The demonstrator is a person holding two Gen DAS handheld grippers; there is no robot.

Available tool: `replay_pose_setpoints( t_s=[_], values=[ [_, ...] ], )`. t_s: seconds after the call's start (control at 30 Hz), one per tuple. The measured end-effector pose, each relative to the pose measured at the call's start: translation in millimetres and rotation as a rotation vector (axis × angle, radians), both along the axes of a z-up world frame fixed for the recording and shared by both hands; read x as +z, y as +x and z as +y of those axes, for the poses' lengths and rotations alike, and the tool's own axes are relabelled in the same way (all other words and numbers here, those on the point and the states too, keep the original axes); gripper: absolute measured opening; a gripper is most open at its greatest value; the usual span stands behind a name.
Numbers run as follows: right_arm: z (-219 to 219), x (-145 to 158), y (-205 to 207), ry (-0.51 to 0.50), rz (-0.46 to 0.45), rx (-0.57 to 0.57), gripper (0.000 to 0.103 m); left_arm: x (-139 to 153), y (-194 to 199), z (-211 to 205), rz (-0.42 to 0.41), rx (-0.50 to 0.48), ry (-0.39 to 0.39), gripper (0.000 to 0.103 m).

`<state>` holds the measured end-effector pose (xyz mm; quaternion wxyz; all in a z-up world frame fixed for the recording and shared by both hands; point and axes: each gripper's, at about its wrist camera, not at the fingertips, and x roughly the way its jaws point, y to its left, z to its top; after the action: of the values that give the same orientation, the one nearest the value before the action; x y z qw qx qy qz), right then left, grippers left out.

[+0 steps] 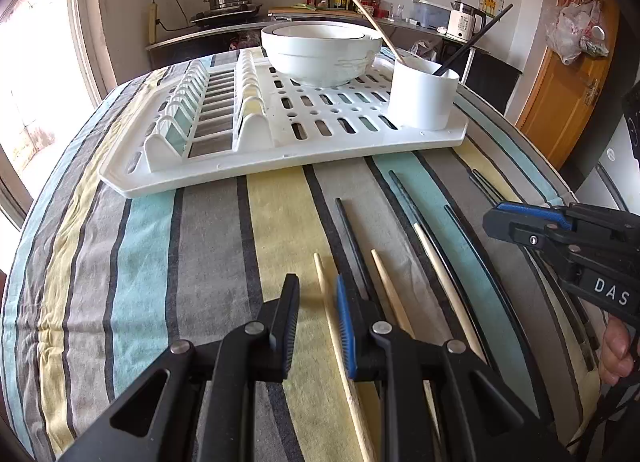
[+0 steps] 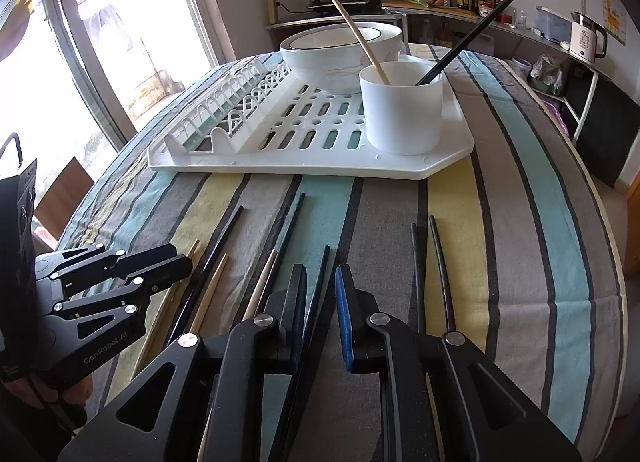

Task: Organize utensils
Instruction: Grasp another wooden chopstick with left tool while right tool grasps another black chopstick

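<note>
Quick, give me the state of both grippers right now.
Left gripper: open, straddling a wooden chopstick on the cloth, not clamped.
Right gripper: open, straddling a black chopstick, not clamped.

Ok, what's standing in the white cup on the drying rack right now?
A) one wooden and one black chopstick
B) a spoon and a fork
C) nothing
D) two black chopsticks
A: the white cup on the drying rack holds one wooden chopstick and one black chopstick, both leaning out over its rim.

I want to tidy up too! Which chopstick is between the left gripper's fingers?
The leftmost wooden chopstick lies between the open left gripper; the other wooden and black ones lie further right.
</note>
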<state>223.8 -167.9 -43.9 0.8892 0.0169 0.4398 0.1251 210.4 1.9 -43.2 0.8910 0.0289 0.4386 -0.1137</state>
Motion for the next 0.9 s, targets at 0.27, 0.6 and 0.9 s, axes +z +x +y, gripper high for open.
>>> replay_pose_setpoints(
  t_s=[0.27, 0.6, 0.9],
  values=[
    [8, -14, 19, -0.043, 0.037, -0.002, 0.012, 0, 1, -2, -0.018, -0.012, 0.012, 0.02],
    [20, -14, 22, -0.115, 0.027, 0.001, 0.005, 0, 4, -11, -0.029, -0.012, 0.073, 0.017],
    [11, 1, 15, -0.054, 0.0, 0.002, 0.005, 5, 7, -11, -0.018, -0.013, 0.05, 0.006]
  ],
)
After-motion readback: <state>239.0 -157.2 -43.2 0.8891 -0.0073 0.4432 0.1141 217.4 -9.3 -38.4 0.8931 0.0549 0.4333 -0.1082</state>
